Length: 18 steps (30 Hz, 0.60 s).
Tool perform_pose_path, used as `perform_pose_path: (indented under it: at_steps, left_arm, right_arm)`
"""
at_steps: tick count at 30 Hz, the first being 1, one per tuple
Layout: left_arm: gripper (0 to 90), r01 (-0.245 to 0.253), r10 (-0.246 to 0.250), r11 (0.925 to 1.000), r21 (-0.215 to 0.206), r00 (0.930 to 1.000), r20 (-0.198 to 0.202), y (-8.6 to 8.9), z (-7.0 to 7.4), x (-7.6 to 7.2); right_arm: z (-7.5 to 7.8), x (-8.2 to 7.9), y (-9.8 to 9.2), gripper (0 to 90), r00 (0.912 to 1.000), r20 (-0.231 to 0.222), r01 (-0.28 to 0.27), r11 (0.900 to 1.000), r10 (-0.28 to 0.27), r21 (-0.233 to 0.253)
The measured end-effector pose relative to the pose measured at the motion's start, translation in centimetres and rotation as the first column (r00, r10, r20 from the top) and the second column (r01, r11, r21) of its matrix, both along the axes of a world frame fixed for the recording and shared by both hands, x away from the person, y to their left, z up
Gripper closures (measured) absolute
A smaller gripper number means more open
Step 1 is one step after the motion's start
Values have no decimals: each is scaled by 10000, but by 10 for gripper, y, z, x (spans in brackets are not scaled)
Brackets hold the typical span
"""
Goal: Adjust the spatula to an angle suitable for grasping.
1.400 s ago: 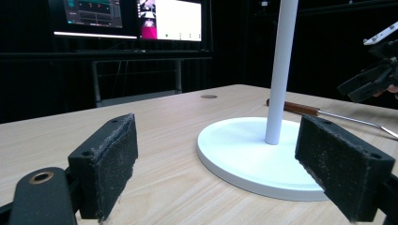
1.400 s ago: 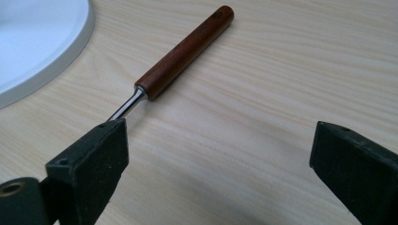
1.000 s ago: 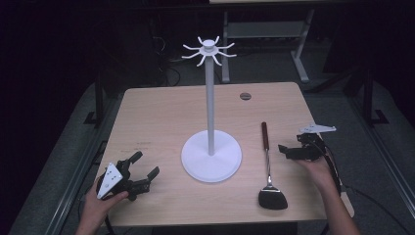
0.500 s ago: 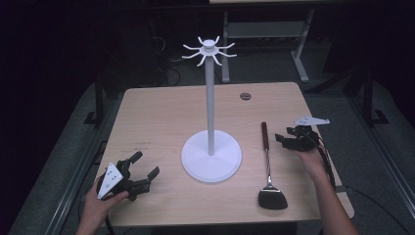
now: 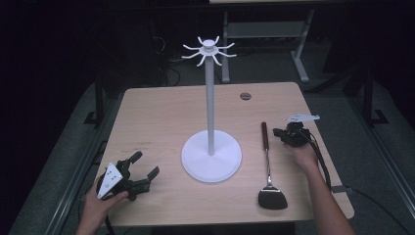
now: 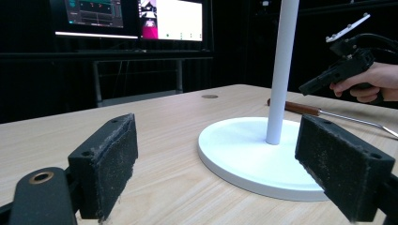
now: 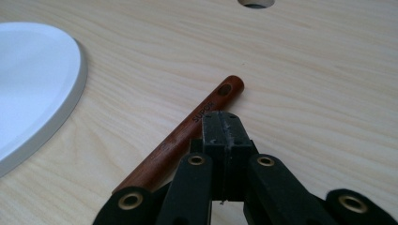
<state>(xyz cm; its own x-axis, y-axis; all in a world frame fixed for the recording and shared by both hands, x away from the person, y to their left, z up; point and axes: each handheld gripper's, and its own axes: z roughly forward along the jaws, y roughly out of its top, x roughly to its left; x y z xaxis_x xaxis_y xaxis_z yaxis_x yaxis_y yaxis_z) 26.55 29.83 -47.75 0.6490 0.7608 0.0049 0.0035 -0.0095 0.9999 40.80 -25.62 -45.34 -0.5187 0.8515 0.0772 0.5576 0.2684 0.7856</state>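
1. On the right side of the table (image 5: 161, 112), your right tongs (image 5: 283, 134) hover just beside the wooden handle end of the spatula (image 5: 267, 166), which lies flat with its black blade toward you and its handle pointing away. The step in hand looks like the approach to pick the spatula up, most likely to hang it on the white hook stand (image 5: 211, 110) at the table's middle.

2. In the right gripper view your right tongs (image 7: 224, 123) are clenched, pad pressed flat against pad with nothing between them. The handle (image 7: 187, 136) passes just beside and under the tips; whether the tips touch the wood I cannot tell.

3. Your next move calls for spreading those tongs wide enough to straddle the handle, then lowering them so one pad sits on each side of the wood before you squeeze. The hanging hole (image 7: 224, 89) sits at the very end of the handle, so grip a little back from it and leave it free for a hook (image 5: 195, 49).

4. Near the table's front left corner, your left tongs (image 5: 142, 171) sit released, spread wide and holding nothing. In the left gripper view the two pads (image 6: 110, 159) stand well apart, low over the wood, facing the stand's round base (image 6: 244, 154).

5. The hooks sit high on the pole, so expect a long lift and a tilt of the spatula to thread the hole.
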Motion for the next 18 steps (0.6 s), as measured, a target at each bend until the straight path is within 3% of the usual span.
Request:
perform_pose_path:
  at_steps: [9,18]
  left_arm:
    - [127,7,-7,10000,7,10000,14,0,0,0]
    - [127,21,-21,10000,12,10000,7,0,0,0]
  right_arm:
    - [-12,3,7,898,9974,-531,-491,9988,489,-26]
    - [-18,4,14,898,9941,-922,-574,9983,568,-36]
